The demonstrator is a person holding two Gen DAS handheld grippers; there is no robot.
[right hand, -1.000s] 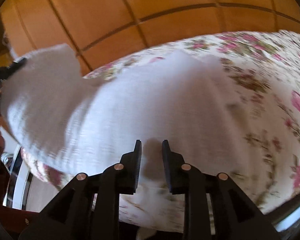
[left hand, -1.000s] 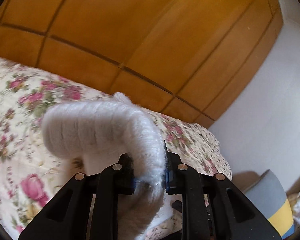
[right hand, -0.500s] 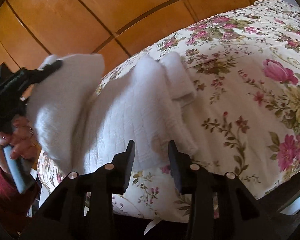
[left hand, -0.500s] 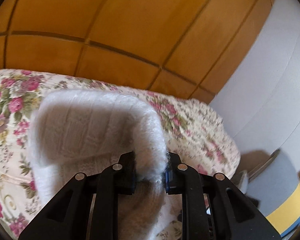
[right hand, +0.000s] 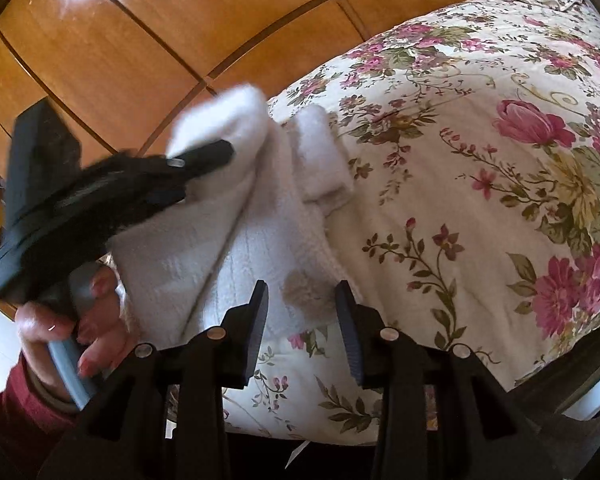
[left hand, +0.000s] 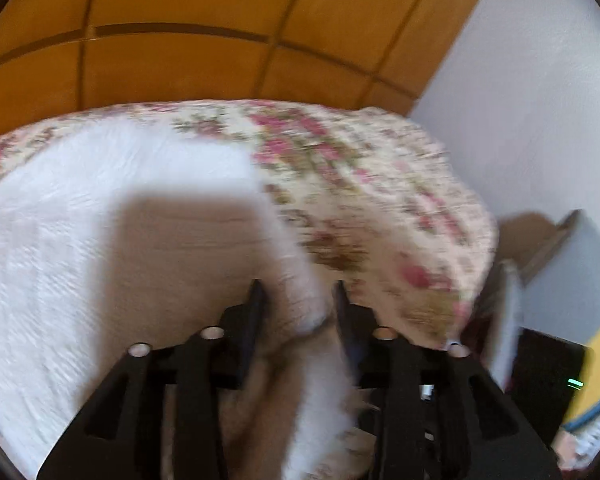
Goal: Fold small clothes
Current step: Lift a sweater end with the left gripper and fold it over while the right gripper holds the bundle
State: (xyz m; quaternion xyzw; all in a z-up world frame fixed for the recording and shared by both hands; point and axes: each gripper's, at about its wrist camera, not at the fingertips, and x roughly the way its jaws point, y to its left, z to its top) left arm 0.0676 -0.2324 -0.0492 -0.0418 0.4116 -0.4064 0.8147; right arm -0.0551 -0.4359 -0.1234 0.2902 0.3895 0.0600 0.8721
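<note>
- The bed (right hand: 480, 208) is lying under a flowered cover and is taking up most of both views, with panelled wood (right hand: 160, 32) standing behind it.
- A white wall (left hand: 520, 92) is showing past the bed's far corner in the left wrist view, and a blurred yellow and grey thing is sitting low at that edge.
- The knit (right hand: 236, 216), a white fuzzy garment, is lying on the bed near its front edge, partly doubled over on itself, with a small rolled piece resting on the cover beside it.
- The left tool (left hand: 296, 300) is hanging over the knit's near side; its jaws have just been opening, and a fold of the knit is sitting between them. The blur is hiding whether the pads are still pressing on it.
- In the right wrist view that same left tool (right hand: 204, 158) is reaching in from the left, its tip lying against the raised fold of the knit.
- A hand (right hand: 72, 320) with a dark red sleeve is gripping the left tool's handle.
- The right tool (right hand: 302, 300) is hovering above the knit's near edge with its jaws standing partly apart and nothing between the pads; they were widening a moment ago.
</note>
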